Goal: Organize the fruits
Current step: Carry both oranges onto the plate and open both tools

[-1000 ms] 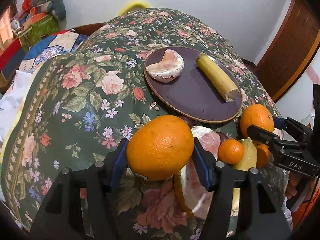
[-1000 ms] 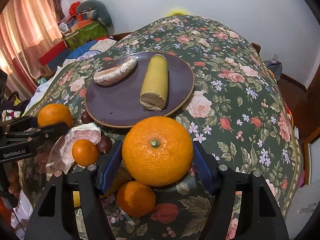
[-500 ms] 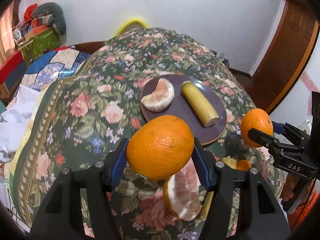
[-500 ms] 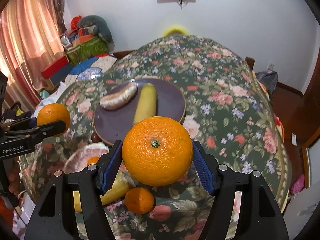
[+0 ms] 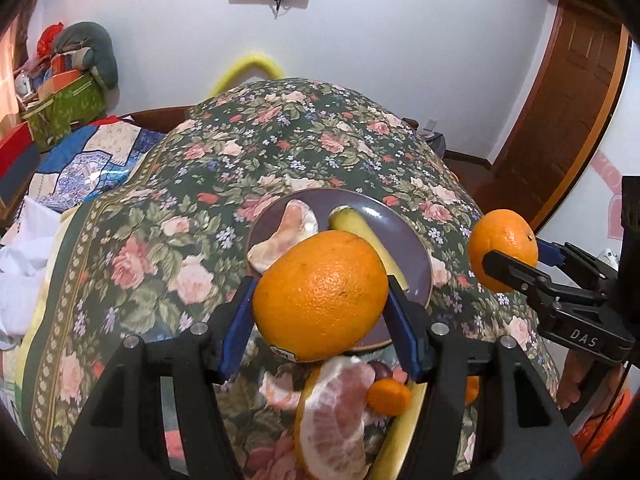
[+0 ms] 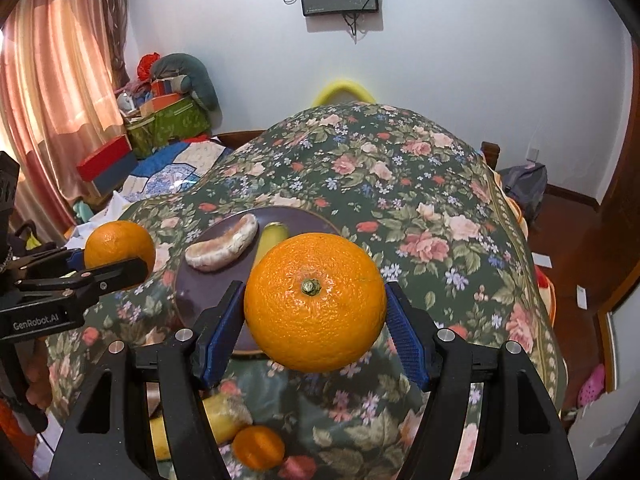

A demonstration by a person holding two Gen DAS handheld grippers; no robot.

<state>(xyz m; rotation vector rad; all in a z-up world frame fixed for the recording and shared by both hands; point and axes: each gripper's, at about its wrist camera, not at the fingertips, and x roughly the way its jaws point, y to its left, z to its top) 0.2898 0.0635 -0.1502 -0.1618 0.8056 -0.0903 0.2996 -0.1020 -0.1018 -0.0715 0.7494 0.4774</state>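
My left gripper (image 5: 320,300) is shut on a large orange (image 5: 320,294) and holds it high above the floral table. My right gripper (image 6: 316,300) is shut on another orange (image 6: 315,302), also raised; that orange shows in the left wrist view (image 5: 502,248). Below lies a dark purple plate (image 5: 412,248) with a peeled pomelo segment (image 5: 286,236) and a banana piece (image 5: 360,224). Near the front edge lie a big pomelo piece (image 5: 334,412), a small mandarin (image 5: 388,396) and a yellow banana piece (image 6: 224,412).
The table has a green floral cloth (image 5: 168,240). A bed with a blue quilt (image 5: 80,168) and boxes is at the left. A wooden door (image 5: 568,120) is at the right. A yellow chair back (image 6: 340,92) stands behind the table.
Both grippers have risen and pulled back with their oranges. The plate and the loose fruit look smaller and farther below.
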